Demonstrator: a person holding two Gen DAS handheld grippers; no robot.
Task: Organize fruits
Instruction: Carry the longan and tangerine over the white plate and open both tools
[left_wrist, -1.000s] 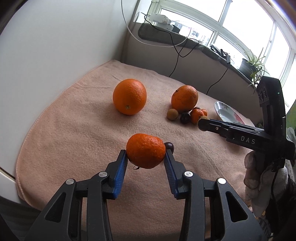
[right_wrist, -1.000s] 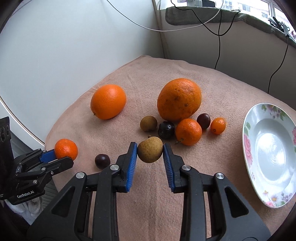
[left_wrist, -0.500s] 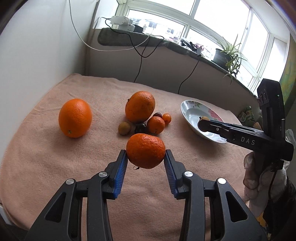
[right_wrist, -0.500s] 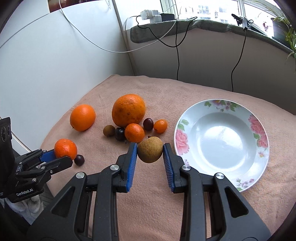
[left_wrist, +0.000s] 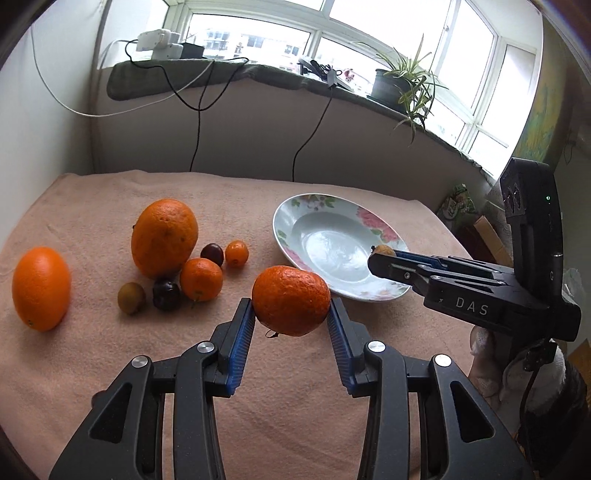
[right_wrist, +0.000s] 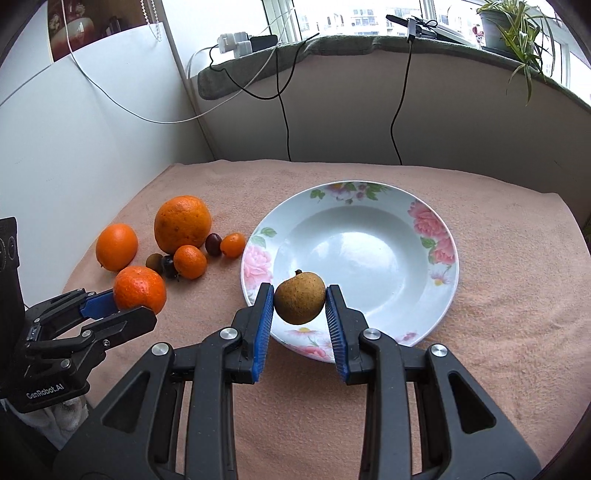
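My left gripper is shut on a mandarin and holds it above the cloth, left of the flowered plate. My right gripper is shut on a small brown fruit and holds it over the near rim of the plate. The plate's bowl holds nothing. The left gripper with the mandarin shows at the left of the right wrist view. The right gripper shows at the right of the left wrist view.
On the pink cloth left of the plate lie two large oranges, a mandarin, a kumquat, two dark plums and a small brown fruit. A wall and cables stand behind.
Both grippers have moved right toward the plate with their fruits. The right gripper's fruit now hangs over the plate's near rim. Neither grip has changed.
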